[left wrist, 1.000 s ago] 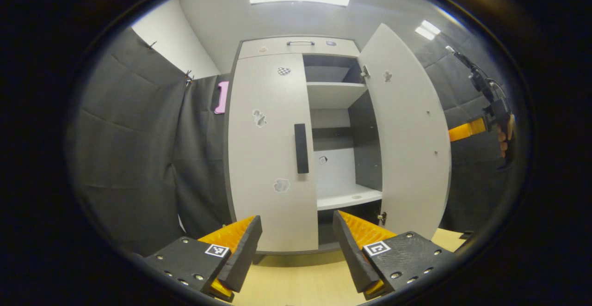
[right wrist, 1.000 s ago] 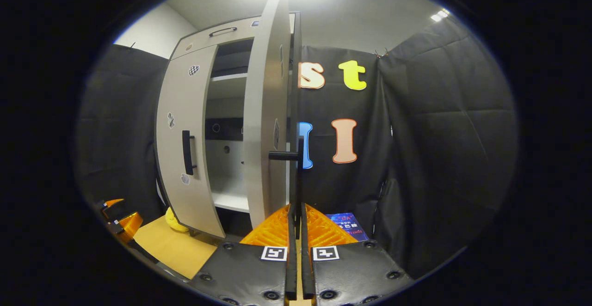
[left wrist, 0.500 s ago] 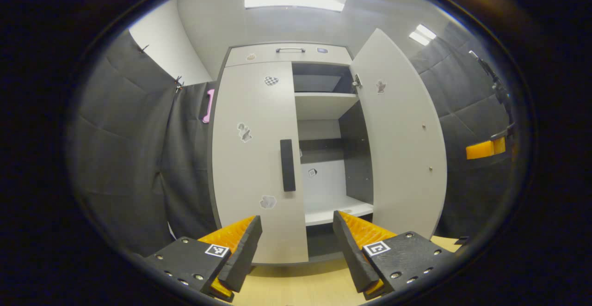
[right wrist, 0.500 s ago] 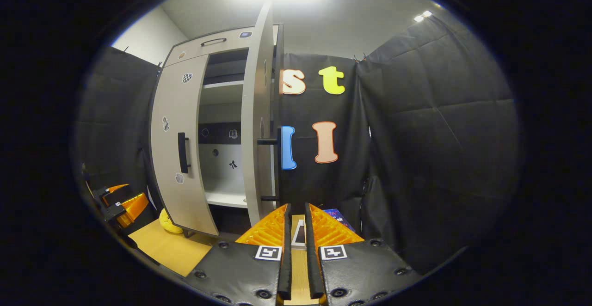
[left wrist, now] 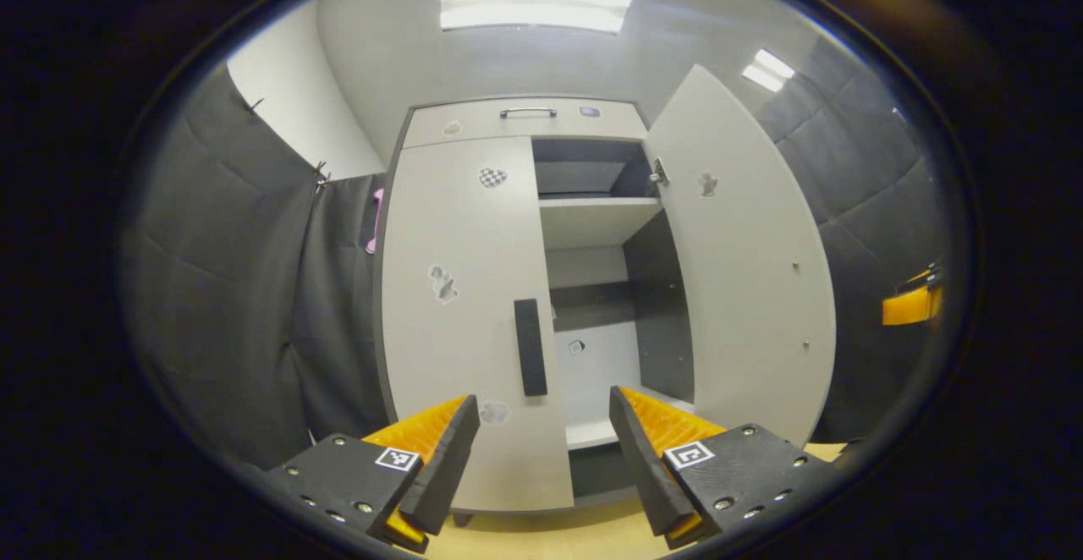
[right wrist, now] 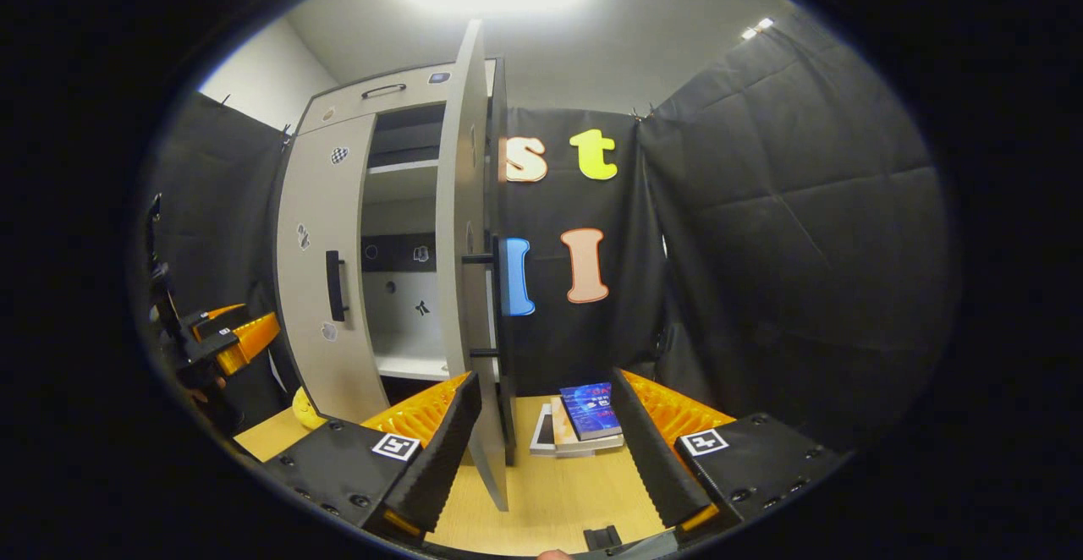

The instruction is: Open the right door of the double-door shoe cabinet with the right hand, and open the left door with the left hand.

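Now we see right door [left wrist: 744,264] swung wide, left door [left wrist: 461,306] shut, its handle [left wrist: 530,347] ahead of left gripper [left wrist: 541,450]; jaws wide, empty. Right gripper [right wrist: 546,450] jaws spread, empty, straddling right door's edge, not touching.

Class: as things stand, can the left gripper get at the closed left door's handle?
Probably yes: the left gripper is open and faces the handle on the closed left door, with nothing between.

the left gripper [left wrist: 544,425] is held level with its two fingers spread wide apart, gripping nothing; the right gripper [right wrist: 546,412] likewise stands wide apart and empty.
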{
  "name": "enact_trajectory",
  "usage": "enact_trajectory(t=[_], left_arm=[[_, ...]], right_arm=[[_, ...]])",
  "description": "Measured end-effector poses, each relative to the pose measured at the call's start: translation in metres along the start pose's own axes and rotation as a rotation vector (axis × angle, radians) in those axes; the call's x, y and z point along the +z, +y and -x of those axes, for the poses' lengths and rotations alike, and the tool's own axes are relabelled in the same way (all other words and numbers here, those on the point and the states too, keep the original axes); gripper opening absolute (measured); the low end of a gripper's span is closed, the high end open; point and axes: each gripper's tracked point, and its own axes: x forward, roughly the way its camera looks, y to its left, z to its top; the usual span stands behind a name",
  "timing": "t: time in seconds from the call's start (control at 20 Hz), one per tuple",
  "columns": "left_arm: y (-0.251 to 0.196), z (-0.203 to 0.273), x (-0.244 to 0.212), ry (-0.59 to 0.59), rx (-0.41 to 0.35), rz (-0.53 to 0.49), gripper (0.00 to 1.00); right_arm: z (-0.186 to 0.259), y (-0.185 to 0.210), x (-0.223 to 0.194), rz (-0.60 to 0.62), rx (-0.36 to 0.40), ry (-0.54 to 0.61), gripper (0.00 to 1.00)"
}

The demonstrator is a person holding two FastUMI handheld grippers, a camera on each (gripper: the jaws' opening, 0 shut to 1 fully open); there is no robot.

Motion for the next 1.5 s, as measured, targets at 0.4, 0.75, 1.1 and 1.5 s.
enact_trajectory(t=[0.4, 0.75, 1.1, 1.5], left_arm=[[0.006, -0.066, 0.009, 0.024, -0.012, -0.006, 0.89], [0.009, -0.117, 0.009, 0.027, 0.011, -0.022, 0.89], [0.017, -0.164, -0.009, 0.060, 0.045, 0.016, 0.89], [0.030, -0.198, -0.039, 0.125, 0.091, 0.061, 0.89]], right_arm=[[0.000, -0.007, 0.000, 0.010, -0.036, -0.013, 0.99], [0.006, -0.009, -0.010, -0.014, -0.083, 0.036, 0.99], [0.010, -0.020, -0.018, -0.015, -0.149, 0.080, 0.98], [0.016, -0.024, -0.026, -0.031, -0.200, 0.127, 0.98]])
